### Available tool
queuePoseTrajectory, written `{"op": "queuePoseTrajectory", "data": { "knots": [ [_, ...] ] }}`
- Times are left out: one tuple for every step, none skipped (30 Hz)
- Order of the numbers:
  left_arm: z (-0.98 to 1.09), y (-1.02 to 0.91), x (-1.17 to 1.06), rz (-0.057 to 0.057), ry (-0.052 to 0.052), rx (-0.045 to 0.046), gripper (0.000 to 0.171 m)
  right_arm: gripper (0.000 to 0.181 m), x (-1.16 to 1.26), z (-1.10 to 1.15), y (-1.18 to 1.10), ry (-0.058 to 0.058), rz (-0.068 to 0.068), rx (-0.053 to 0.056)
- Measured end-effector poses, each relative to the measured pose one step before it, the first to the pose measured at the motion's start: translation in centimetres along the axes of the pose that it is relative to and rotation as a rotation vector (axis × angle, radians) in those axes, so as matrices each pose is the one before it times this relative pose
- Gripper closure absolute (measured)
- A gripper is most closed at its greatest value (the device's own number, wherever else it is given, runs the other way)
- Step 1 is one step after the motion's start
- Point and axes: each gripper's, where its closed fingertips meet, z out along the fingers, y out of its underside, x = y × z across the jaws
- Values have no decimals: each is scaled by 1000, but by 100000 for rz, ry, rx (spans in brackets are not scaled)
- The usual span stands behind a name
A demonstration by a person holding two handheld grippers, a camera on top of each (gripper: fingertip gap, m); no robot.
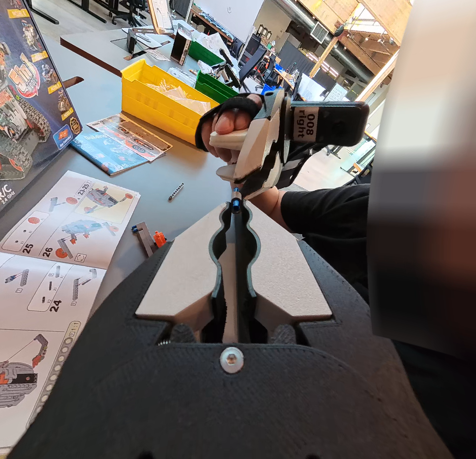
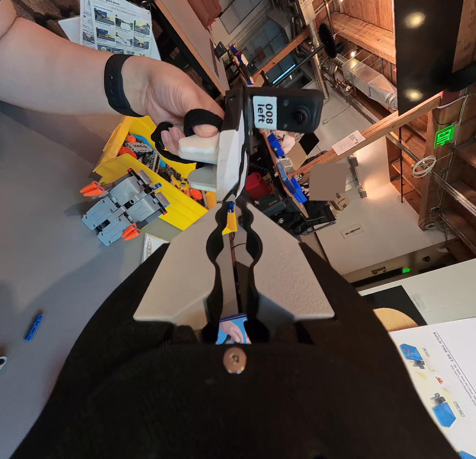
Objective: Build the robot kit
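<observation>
**Blue pin pinched between two gripper tips**

The blue pin [image 1: 235, 205] sits at the very tips of the left gripper [image 1: 236, 206], its long axis running straight out along the fingers, away from the camera. A small grey sleeve [image 1: 235, 195] rings its middle and a blue end shows beyond that. The left jaws are clenched on the pin's near end, with almost no gap between them.

The right gripper [image 2: 233, 206] comes in from beyond and above the left tips, meeting the pin's far end nose to nose. In its own view the jaws stand slightly apart at the tips, and the pin [image 2: 230, 206] lies just against the left finger; whether they truly squeeze it cannot be told.

Both tools are raised above the grey table [image 1: 159, 178]. The right hand [image 1: 226, 130] grips its handle with fingers curled through black straps, forearm running off right in a black sleeve. The left hand [image 2: 164, 96] reaches in from the left with a black wristband, fingers strapped the same way.

Left of the left gripper lie open instruction sheets [image 1: 64, 227], a small grey-and-orange assembly [image 1: 152, 238] and a loose dark beam [image 1: 176, 191]; farther out stands a yellow bin [image 1: 154, 104]. Left of the right gripper sit a grey block model [image 2: 123, 202] and a blue beam [image 2: 34, 327].
</observation>
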Motion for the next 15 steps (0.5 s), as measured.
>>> {"op": "queuePoseTrajectory", "data": {
  "knots": [
    [-3, 15, -3, -699, 355, -22, 166, 172, -160, -38, 63, -1612, 861, -979],
    [3, -2, 35, -513, 543, 117, 166, 171, -174, -1, 114, -1356, 551, -865],
    [21, 1, 60, -39, 484, 12, 166, 171, -132, 46, 127, -713, 25, -761],
    [62, 89, 12, 147, 24, -514, 166, 172, 5, 68, 34, 440, -475, -151],
    [116, 194, 40, 168, 6, -1187, 166, 175, -49, 70, -28, 131, -421, 274],
    [66, 160, 16, 7, -45, -988, 166, 178, -280, 67, -5, -1498, -178, -163],
    [-1, 25, 87, -172, 609, -62, 166, 178, -16, -34, -35, 239, -1033, -22],
    [-11, 10, 149, -668, 1244, -34, 166, 178, -35, -51, -139, -29, -787, 839],
    [-36, 44, 144, -1011, 1192, -284, 165, 178, -28, -23, -34, -694, 1162, 187],
    [-190, -96, 111, -1359, 725, 245, 158, 179, 57, -47, 15, -506, 1990, 263],
    [-413, -350, 128, -1057, 317, 1445, 145, 178, 133, -94, 62, -141, 1872, 509],
    [-639, -483, 101, -441, -538, 2191, 138, 178, 194, -131, 108, 141, 1748, 529],
    [-817, -631, -16, 736, -1928, 3299, 136, 179, 160, -126, 136, -198, 1740, 338],
    [-886, -753, -149, 1755, -3299, 4255, 136, 178, 52, -94, 163, -721, 1739, 35],
    [-887, -765, -373, 1900, -4744, 4204, 137, 178, -85, -38, 166, -1409, 1812, -236]
  ]
}}
